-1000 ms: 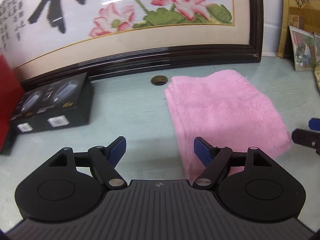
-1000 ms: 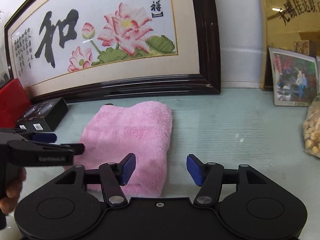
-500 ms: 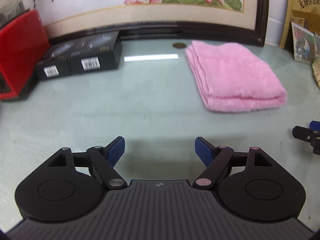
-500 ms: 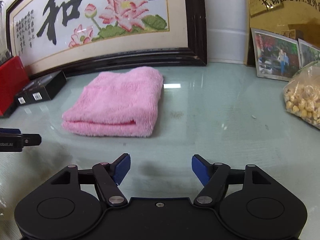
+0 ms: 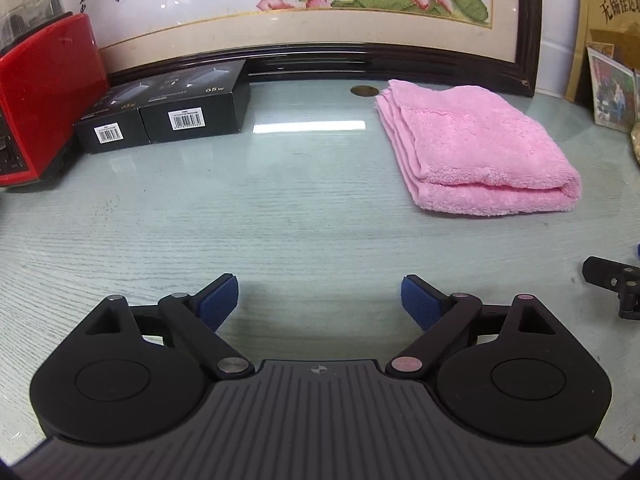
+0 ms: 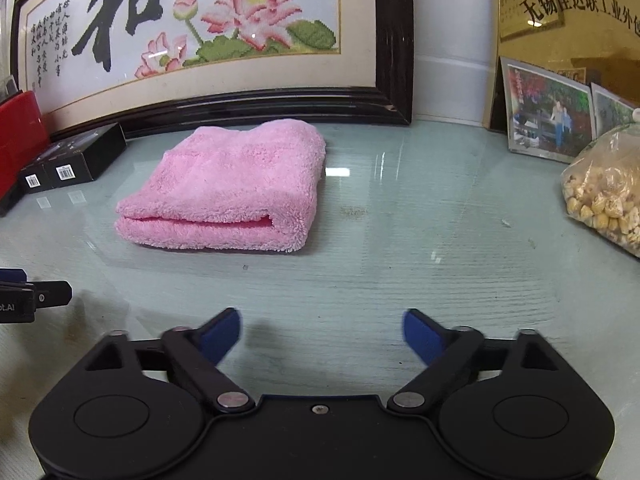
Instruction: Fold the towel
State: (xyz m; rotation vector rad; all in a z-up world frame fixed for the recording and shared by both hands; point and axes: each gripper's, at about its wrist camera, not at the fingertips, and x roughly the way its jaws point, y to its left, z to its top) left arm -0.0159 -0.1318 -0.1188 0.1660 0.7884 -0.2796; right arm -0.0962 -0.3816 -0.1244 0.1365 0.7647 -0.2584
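The left black two-finger gripper with blue pads point(image 5: 319, 300) sits at the bottom of its frame, jaws spread wide and gripping nothing, over the pale glass-topped table point(image 5: 200, 232). The right black two-finger gripper with blue pads point(image 6: 322, 334) is likewise released and empty at the bottom of its view, and its tip also pokes in at the right edge of the left view point(image 5: 612, 286).

The folded pink fluffy towel point(image 5: 472, 148) lies flat on the table in the right middle of the left view, well apart from both grippers; in the right view it sits left of centre point(image 6: 232, 188), its folded edge facing the camera.

Behind it, a dark-framed lotus embroidery picture point(image 6: 208, 32) leans along the back. Two black boxes with barcode labels point(image 5: 168, 114) stand at upper left beside a red appliance point(image 5: 44, 96). A clear bag of yellowish pieces point(image 6: 604, 188) rests at the right edge, near leaning photographs point(image 6: 548, 116)
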